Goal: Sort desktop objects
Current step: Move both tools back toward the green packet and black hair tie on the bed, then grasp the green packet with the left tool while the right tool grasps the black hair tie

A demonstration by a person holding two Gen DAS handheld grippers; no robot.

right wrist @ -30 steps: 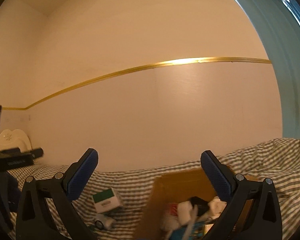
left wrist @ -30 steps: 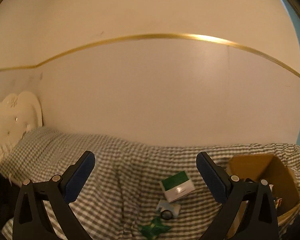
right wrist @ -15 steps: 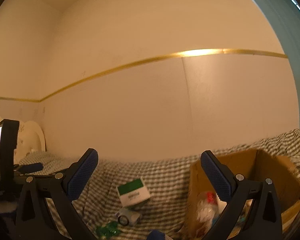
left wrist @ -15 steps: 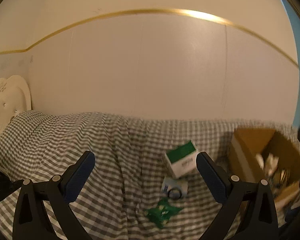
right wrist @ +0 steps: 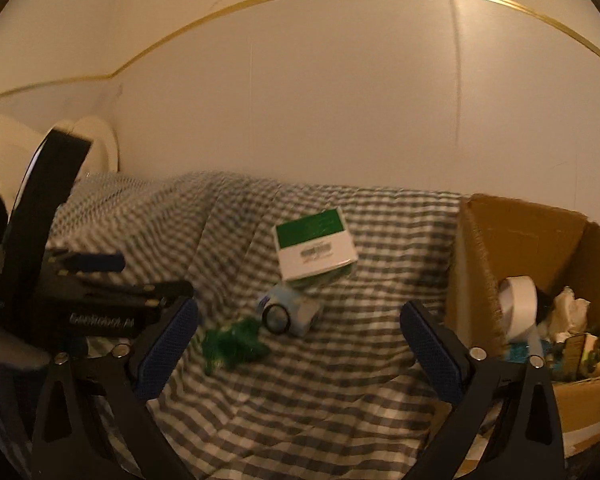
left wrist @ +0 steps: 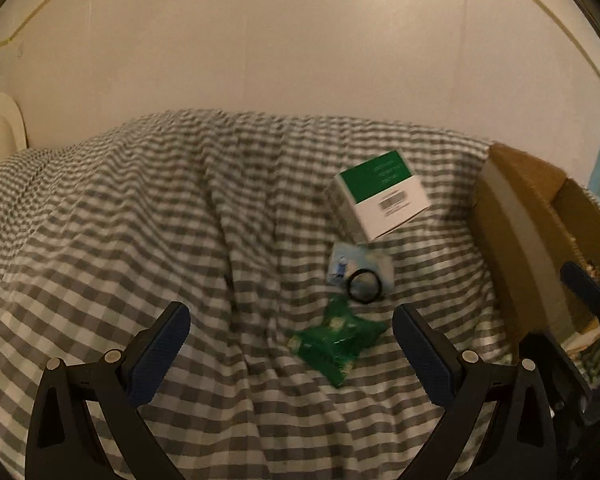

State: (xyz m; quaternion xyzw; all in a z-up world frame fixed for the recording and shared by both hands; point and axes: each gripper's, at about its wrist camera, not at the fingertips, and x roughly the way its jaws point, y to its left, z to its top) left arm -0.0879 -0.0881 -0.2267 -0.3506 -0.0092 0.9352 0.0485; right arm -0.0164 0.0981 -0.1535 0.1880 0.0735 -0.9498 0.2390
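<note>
I see checked bedspread [left wrist: 140, 240] filling scene. Cardboard box [right wrist: 520, 248] at right, tape roll [right wrist: 518, 304] inside. Green-white carton [left wrist: 382, 194] far centre; small white pack [left wrist: 360, 270] just nearer; green wrapper [left wrist: 336, 344] nearest. Left gripper [left wrist: 290, 354] released, empty. Right gripper [right wrist: 300, 346] released, jaws just closing slightly, nothing between.

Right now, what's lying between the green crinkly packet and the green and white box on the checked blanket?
A small pale blue and white pack with a black ring on it lies between the green packet and the box, clearest in the left wrist view.
</note>
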